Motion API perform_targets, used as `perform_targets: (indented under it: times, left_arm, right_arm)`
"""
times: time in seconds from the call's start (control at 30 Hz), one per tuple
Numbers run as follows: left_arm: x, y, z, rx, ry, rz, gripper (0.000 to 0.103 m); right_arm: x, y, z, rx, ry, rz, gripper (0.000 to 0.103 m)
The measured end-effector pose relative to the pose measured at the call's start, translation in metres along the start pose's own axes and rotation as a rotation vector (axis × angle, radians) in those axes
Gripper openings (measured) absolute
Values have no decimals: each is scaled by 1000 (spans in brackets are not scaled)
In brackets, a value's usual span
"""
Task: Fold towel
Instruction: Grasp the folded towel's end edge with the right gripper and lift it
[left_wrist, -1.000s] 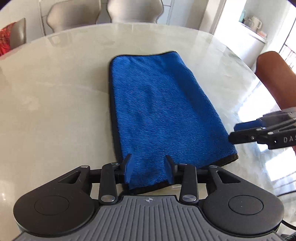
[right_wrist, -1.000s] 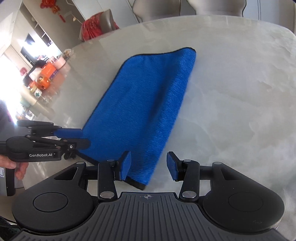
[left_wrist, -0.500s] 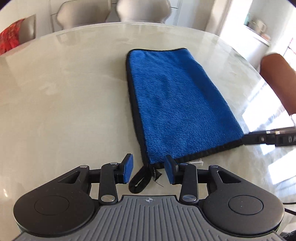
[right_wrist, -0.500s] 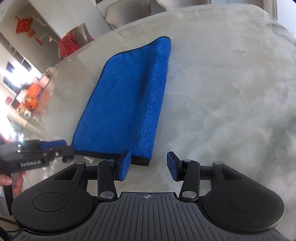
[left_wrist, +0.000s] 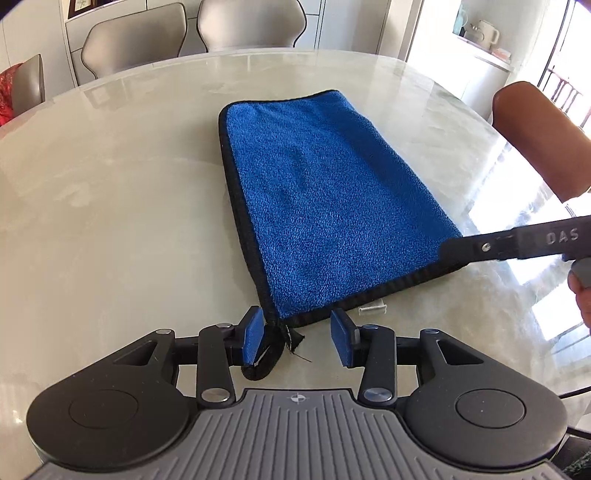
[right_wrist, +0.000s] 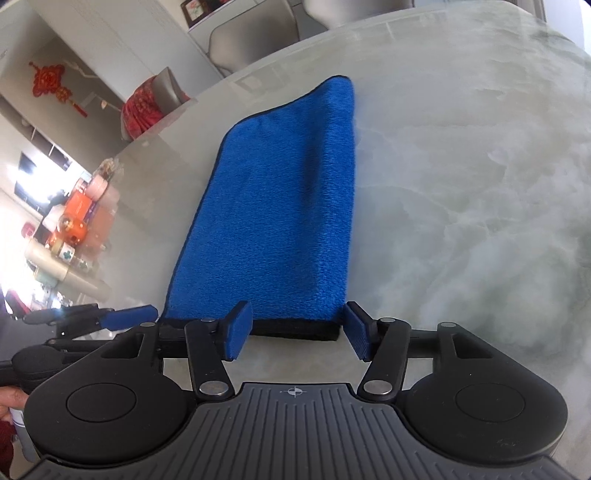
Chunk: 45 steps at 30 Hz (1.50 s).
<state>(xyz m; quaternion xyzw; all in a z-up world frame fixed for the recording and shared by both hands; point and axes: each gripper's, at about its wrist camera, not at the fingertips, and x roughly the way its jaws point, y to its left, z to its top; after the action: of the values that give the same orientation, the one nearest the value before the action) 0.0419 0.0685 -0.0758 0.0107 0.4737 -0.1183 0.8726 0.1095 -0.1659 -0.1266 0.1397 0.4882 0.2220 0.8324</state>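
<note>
A blue towel (left_wrist: 325, 199) with black trim lies folded into a long strip on the marble table (left_wrist: 110, 192). My left gripper (left_wrist: 297, 338) sits at its near left corner, jaws opening; the corner and its black hanging loop (left_wrist: 264, 363) lie between the pads, not pressed. In the right wrist view the same towel (right_wrist: 280, 206) stretches away, and my right gripper (right_wrist: 299, 330) straddles its near right corner, jaws opening, pads apart from the cloth. The right gripper's finger (left_wrist: 509, 243) reaches in at the towel's near right corner in the left wrist view.
Grey chairs (left_wrist: 136, 44) stand at the table's far edge and a brown chair back (left_wrist: 539, 136) at the right. A small white tag (left_wrist: 373, 308) lies by the towel's near edge. The left gripper (right_wrist: 125, 317) shows at the left in the right wrist view.
Both grippers have drawn back from over the towel to its near corners. The towel's near edge now lies flat on the table, and both pairs of jaws stand a little wider.
</note>
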Motion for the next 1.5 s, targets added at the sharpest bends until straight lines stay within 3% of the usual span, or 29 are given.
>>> perform_targets:
  times: [0.07, 0.1, 0.13, 0.3, 0.5, 0.83, 0.97, 1.03, 1.1, 1.2, 1.33, 1.5]
  left_arm:
    - [-2, -1, -1, 9, -9, -2, 43]
    - [-2, -3, -1, 22, -15, -6, 43]
    - [-3, -5, -2, 39, -23, -7, 43]
    - [-3, -14, -2, 130, -58, -5, 44]
    - [1, -32, 0, 286, -99, -4, 51]
    - [27, -60, 6, 565, -106, 72, 53]
    - [39, -59, 11, 572, -81, 54, 53]
    - [40, -56, 13, 564, -77, 37, 53]
    - [40, -52, 14, 553, -72, 23, 53]
    - [37, -44, 14, 529, -60, 15, 53]
    - [36, -31, 13, 487, -44, 15, 54]
    - [35, -21, 18, 437, -40, -4, 54]
  right_arm:
    - [2, 2, 2, -5, 2, -15, 34]
    - [3, 2, 3, 0, 4, -14, 20]
    - [2, 0, 4, 15, 6, -2, 14]
    - [-3, -22, 14, 223, -15, 144, 11]
    - [-8, -22, 32, 327, -61, 256, 11]
    - [1, -30, 47, 397, -68, 294, 11]
    - [3, -17, 49, 229, -34, 172, 15]
    - [2, -7, 45, 123, -1, 120, 36]
    - [-2, -1, 37, 45, 14, 89, 44]
    - [-7, 4, 19, -55, 49, 37, 45]
    - [-12, 1, -2, -58, 84, 8, 45]
    - [-12, 2, -13, -60, 23, 25, 47]
